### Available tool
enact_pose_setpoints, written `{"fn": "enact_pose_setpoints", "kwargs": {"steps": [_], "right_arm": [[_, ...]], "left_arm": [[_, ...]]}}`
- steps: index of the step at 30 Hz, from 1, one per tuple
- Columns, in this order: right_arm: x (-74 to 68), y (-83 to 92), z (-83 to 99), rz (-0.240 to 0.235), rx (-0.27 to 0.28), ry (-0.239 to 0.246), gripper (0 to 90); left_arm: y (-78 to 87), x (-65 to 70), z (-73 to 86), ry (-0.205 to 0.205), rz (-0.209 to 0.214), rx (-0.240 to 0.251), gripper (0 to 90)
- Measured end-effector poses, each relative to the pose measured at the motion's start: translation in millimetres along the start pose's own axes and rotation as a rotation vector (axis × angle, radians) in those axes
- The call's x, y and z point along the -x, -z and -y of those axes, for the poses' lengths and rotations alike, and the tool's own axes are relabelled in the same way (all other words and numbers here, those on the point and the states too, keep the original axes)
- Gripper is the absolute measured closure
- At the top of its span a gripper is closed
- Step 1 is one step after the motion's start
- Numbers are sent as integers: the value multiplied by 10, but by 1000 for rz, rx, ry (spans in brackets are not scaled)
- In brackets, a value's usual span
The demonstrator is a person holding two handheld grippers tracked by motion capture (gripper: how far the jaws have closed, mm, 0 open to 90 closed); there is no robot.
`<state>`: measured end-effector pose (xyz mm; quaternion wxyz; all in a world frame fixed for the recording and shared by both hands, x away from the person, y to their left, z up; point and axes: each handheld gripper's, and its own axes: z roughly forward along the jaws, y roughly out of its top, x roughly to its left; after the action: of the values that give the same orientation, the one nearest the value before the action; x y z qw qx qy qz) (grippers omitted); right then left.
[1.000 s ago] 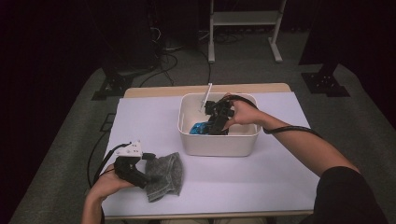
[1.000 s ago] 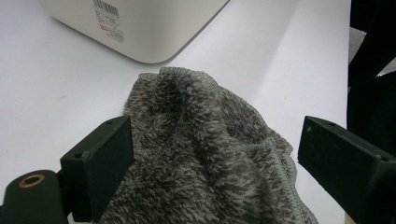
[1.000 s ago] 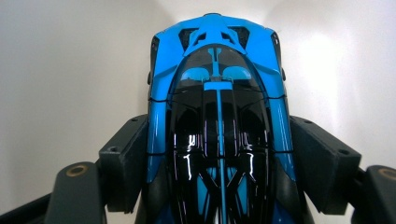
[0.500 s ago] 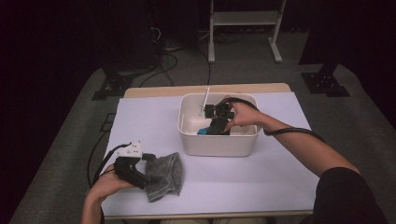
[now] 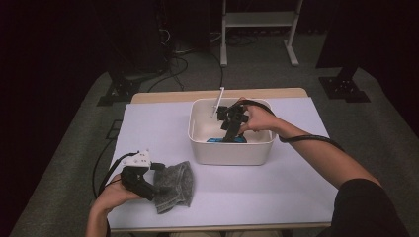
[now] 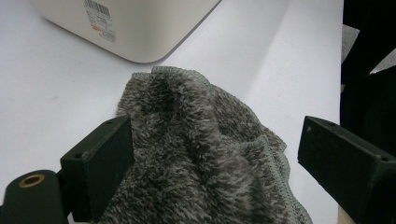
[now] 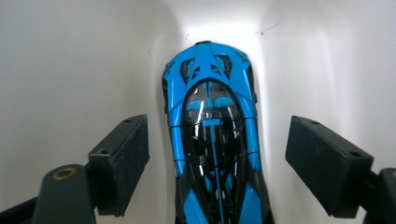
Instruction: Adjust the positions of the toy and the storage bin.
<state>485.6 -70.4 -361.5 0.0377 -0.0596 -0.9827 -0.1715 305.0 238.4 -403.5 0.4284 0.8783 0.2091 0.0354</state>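
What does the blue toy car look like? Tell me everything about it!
The toy car is a sleek racing model, bright blue with a glossy black cabin and thin blue lines over it. It looks like shiny plastic. It lies flat on the bottom of the white tub, close to the tub's near wall, its pointed end toward a rounded corner. The right gripper is lowered around it, one black jaw on each side with a gap, not touching it. The jaws have just been opening. Its wheels are hidden.
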Motion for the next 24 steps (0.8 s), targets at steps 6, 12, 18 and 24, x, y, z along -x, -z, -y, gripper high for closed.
{"fn": "enact_pose_setpoints", "kwargs": {"steps": [6,12,18,24], "right_arm": [[-2,10,8,4,3,-6,210],[-8,108,16,3,20,-19,210],[-40,234,9,5,54,-20,220],[-67,346,64,5,81,-49,220]], "left_arm": [[9,1,0,-1,-3,6,98],[4,1,10,2,1,3,98],[12,6,-2,-6,0,8,96],[-13,7,-5,-7,8,4,96]]}}
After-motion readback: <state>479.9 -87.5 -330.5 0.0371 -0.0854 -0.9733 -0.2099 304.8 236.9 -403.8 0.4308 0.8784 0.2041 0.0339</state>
